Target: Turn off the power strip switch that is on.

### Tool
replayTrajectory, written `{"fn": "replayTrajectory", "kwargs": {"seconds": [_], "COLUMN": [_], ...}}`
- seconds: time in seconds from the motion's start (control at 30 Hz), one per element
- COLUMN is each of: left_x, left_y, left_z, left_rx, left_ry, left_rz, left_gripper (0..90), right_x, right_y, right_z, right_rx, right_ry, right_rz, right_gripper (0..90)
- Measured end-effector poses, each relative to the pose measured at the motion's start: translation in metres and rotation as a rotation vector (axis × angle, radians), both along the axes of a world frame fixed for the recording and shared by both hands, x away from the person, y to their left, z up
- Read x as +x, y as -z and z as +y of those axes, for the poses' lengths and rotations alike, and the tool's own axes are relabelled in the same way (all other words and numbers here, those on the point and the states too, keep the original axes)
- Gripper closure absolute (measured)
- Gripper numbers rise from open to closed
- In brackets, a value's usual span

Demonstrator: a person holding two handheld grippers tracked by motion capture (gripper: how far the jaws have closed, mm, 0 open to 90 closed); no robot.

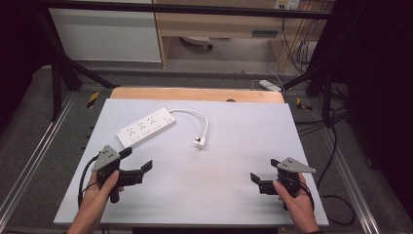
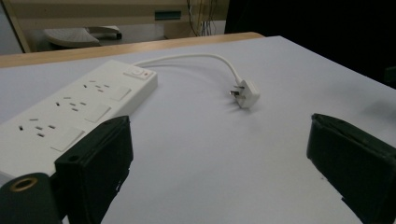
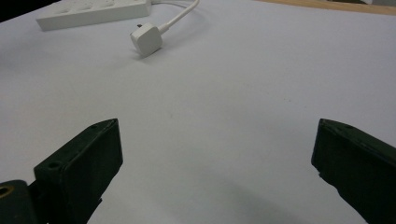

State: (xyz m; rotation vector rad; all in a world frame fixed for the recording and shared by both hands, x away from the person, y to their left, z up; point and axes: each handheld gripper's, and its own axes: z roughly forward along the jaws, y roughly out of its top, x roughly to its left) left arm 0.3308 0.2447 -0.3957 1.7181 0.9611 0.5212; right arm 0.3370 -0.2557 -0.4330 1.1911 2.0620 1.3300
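A white power strip with three sockets lies at the back left of the white table top. Its white cord curves right and ends in a white plug lying loose near the middle. My left gripper is open near the front left, just in front of the strip's near end, holding nothing. My right gripper is open near the front right, jaws wide apart over bare table, nothing between them.
A wooden strip runs along the table's far edge. Black frame bars stand at both back corners. Cables and a white adapter lie on the floor behind and to the right. A shelf unit stands beyond.
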Motion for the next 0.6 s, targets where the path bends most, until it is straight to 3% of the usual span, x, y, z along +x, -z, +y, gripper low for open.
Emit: {"fn": "replayTrajectory", "kwargs": {"seconds": [0.17, 0.33, 0.47, 0.53, 0.6], "left_x": [-0.011, -0.019, -0.021, -0.021, -0.021], "left_y": [0.009, 0.018, 0.030, 0.036, 0.036], "left_z": [-0.007, -0.013, -0.005, 0.002, 0.006], "left_rx": [0.006, 0.045, 0.075, 0.079, 0.084], "left_ry": [0.036, 0.066, 0.040, 0.012, -0.015], "left_rz": [0.019, 0.045, 0.079, 0.112, 0.118], "left_gripper": [7.1, 7.1, 7.2, 7.6, 8.4], "right_x": [0.000, 0.000, 0.001, 0.003, 0.005], "right_y": [0.000, 0.000, 0.003, 0.006, 0.010], "right_z": [0.000, 0.000, -0.001, -0.001, 0.000], "right_rx": [-0.004, -0.013, -0.033, -0.054, -0.087], "right_ry": [-0.002, 0.006, 0.027, 0.046, 0.072], "right_rz": [-0.001, -0.010, 0.008, 0.019, 0.045], "right_gripper": [2.4, 2.4, 2.6, 2.6, 2.6]}}
